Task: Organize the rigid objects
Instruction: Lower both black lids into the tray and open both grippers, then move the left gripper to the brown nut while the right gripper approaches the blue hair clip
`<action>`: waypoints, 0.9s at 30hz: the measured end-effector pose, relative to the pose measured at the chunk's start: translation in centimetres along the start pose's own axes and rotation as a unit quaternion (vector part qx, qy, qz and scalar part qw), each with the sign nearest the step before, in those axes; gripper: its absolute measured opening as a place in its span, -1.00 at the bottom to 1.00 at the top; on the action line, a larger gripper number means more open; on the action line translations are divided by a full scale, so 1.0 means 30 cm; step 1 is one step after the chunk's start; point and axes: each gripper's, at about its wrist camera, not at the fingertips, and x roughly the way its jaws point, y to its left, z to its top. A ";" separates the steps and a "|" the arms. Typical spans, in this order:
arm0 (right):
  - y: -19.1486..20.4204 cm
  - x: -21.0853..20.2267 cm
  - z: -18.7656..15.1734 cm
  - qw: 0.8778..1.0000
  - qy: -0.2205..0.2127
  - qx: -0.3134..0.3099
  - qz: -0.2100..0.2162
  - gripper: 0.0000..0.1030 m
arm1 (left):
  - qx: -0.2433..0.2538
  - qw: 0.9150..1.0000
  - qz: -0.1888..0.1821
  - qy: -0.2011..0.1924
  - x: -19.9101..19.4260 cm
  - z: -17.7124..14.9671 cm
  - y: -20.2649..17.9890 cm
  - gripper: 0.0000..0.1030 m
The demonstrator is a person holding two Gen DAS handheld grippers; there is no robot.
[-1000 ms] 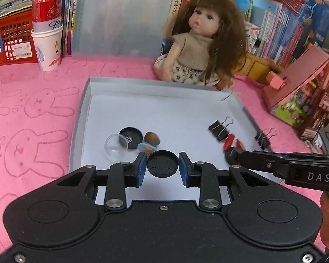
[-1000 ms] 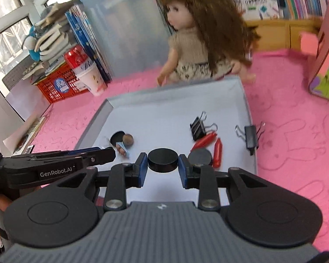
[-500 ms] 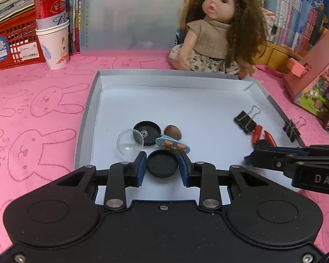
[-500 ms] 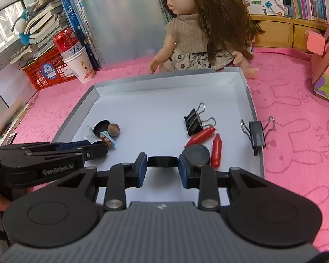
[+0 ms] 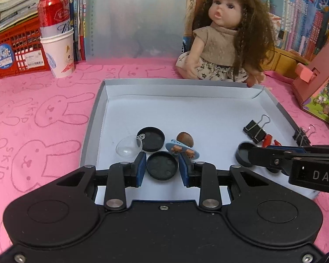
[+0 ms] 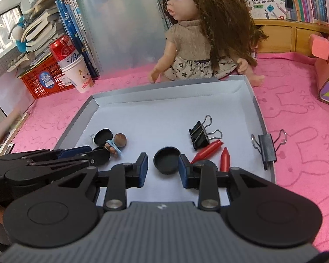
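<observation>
Left tongs (image 5: 162, 168) sit low over the near edge of the shallow grey cardboard tray (image 5: 92, 118), and a round black plastic lid (image 5: 162, 168) lies right between the 2 blue pads. The pads flank it closely, but I cannot tell whether they pinch it or have just let go. Just ahead of those tongs lie a second black lid (image 5: 151, 138), a clear plastic dome (image 5: 127, 147) to its left, a brown nut-like ball (image 5: 185, 139) and a small blue figurine (image 5: 182, 150).

Right tongs (image 6: 162, 168) are spread wide, gripping nothing. A third round black lid (image 6: 167, 160) rests on the tray floor between them, hugging the right pad with clear space at the left one. Beyond, to the right: 2 red crayon-like sticks (image 6: 208, 151) and a black binder clip (image 6: 199, 137); another dark binder clip (image 6: 267, 148) straddles the tray's right rim.

To do this well, I'd say centre the right tongs on that lid before closing, so it doesn't skid sideways into the red sticks. Keep the left tongs level and lift straight up, clear of the figurine.
</observation>
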 end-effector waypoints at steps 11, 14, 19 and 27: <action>0.039 -0.145 -0.068 0.996 -0.058 -0.064 0.020 0.32 | 0.043 0.998 0.003 -0.050 -0.160 -0.042 -0.023 0.23; 0.056 -0.189 -0.092 0.994 -0.071 -0.085 0.024 0.39 | 0.053 0.997 0.000 -0.063 -0.207 -0.065 -0.035 0.27; 0.080 -0.251 -0.138 0.989 -0.087 -0.112 0.033 0.50 | 0.051 0.996 -0.015 -0.076 -0.275 -0.105 -0.042 0.33; 0.101 -0.336 -0.250 0.982 -0.094 -0.148 0.064 0.65 | 0.048 0.994 -0.029 -0.092 -0.382 -0.208 -0.021 0.41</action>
